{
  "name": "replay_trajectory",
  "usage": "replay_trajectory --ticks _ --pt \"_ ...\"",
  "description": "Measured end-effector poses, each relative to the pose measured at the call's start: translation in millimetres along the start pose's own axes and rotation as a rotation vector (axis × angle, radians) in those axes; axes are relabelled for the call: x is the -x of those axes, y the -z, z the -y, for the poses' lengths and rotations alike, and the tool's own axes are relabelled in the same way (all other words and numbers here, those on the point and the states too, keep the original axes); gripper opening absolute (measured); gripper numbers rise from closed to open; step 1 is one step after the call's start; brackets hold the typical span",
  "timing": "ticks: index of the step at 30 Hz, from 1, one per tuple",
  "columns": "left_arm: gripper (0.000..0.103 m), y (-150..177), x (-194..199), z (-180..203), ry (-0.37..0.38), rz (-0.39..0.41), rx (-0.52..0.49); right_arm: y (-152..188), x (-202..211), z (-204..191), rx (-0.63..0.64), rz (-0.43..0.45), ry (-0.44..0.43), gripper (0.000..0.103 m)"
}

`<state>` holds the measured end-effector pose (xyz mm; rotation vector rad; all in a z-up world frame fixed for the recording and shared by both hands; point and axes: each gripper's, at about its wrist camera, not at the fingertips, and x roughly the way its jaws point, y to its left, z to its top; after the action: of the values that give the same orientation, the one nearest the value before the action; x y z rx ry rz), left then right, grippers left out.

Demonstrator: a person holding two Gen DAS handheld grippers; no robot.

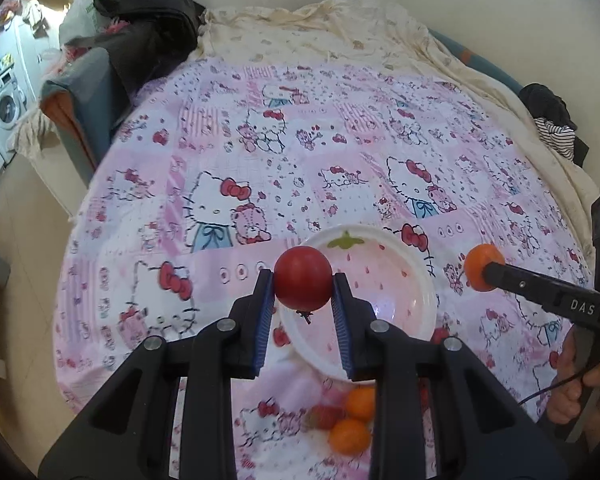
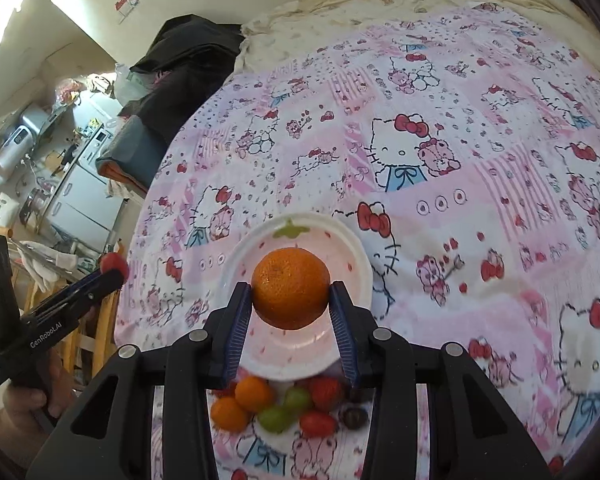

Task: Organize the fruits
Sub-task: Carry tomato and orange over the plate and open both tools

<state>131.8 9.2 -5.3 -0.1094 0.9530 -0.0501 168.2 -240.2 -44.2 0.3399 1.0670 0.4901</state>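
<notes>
Left claw: My left claw (image 1: 303, 285) gripped a red tomato (image 1: 303, 278) between its blue pads (image 1: 265, 312), raised above the plate's 9 o'clock rim in the left wrist view.
Right claw: My right claw (image 2: 290, 292) was clamped on an orange (image 2: 290, 287), held over the middle of the plate in the right wrist view.
Plate: A white plate (image 1: 416, 280) with pink drops and a green leaf mark at its 12 o'clock edge lay on the bedsheet (image 1: 260, 168); nothing rested in it.
Cross view: From the left camera, the right claw's orange (image 1: 483, 267) showed at 3 o'clock, just off the plate's rim; from the right camera, the left claw (image 2: 114, 270) and its tomato (image 2: 114, 262) showed at 9 o'clock, off the bed's edge.
Loose fruit: At the plate's 6 o'clock, on the sheet, lay two small oranges (image 2: 242, 404), two green grapes (image 2: 286, 410), a strawberry (image 2: 326, 392), a small red tomato (image 2: 317, 422) and one dark round fruit (image 2: 354, 418), all close together and partly hidden by my claw's frame.
Bed: A cream blanket (image 1: 340, 28) covered the far end at 12 o'clock, with dark clothing (image 1: 148, 28) heaped at 10 o'clock.
</notes>
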Motion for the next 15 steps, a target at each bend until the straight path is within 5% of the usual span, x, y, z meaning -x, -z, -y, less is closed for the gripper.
replay_trajectory --ticks 15 --pt "0.025 20.6 -90.3 21.4 0.013 -0.097 -0.094 -14.0 -75.3 18.8 0.024 -0.126 0.062 0.042"
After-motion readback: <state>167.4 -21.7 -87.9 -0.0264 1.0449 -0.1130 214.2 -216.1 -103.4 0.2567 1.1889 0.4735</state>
